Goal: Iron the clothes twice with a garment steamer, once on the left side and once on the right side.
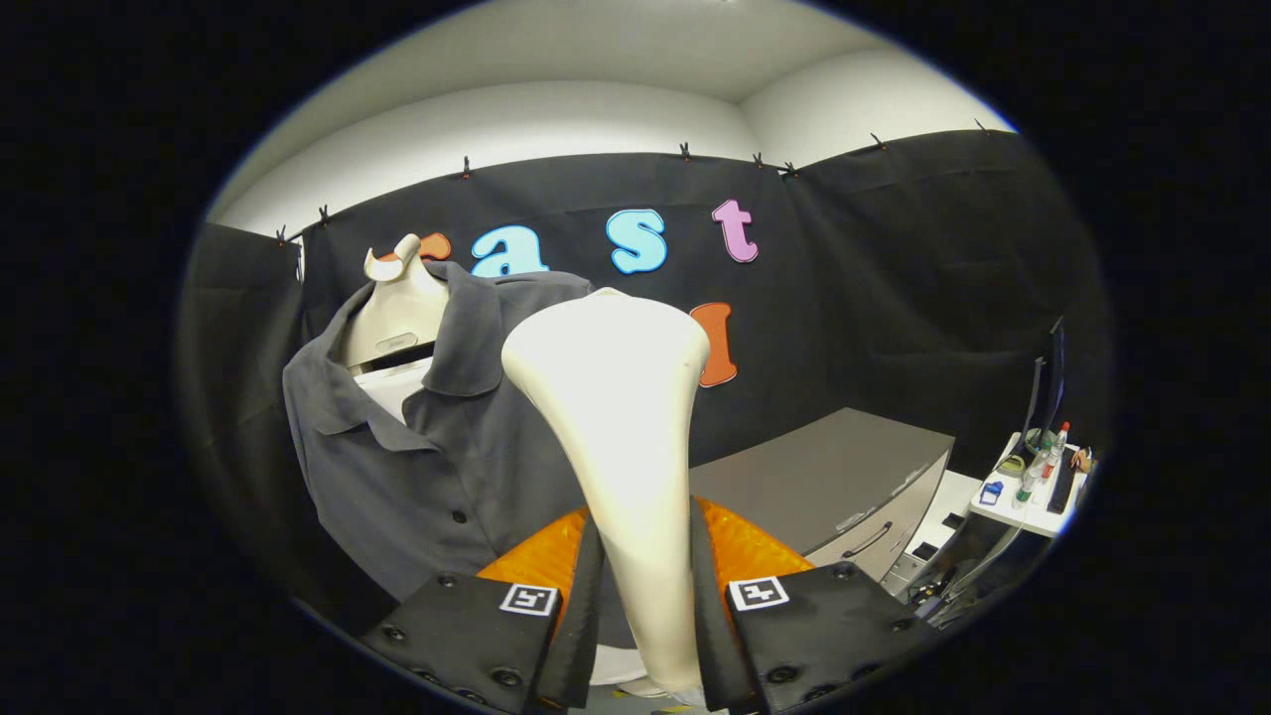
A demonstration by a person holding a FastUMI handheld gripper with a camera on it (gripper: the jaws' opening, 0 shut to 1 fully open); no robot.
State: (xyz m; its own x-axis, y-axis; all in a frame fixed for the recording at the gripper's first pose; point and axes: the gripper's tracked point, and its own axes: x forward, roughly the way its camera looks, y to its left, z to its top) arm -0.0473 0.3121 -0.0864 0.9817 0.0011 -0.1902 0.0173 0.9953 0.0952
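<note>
My 2 fingers (645, 606) pinch the neck of the garment steamer (616, 417), 1 pad on each side, so its wide head stands upright ahead of me; the grey shirt (427, 467) hangs on a pale hanger form (397, 313) just beyond, left of the head; I judge this hold keeps the head steady for a pass; a grey cabinet (824, 487) sits well off right.

Even overhead room light, fairly bright. Glare blows out the white steamer head (611, 357) clamped between the gripper (645, 596) fingers, detail lost there. Grey shirt (437, 447) beyond the fingers is soft-lit with mild fold shadows. Heavy fisheye bending at the rim; focus is sharp.
</note>
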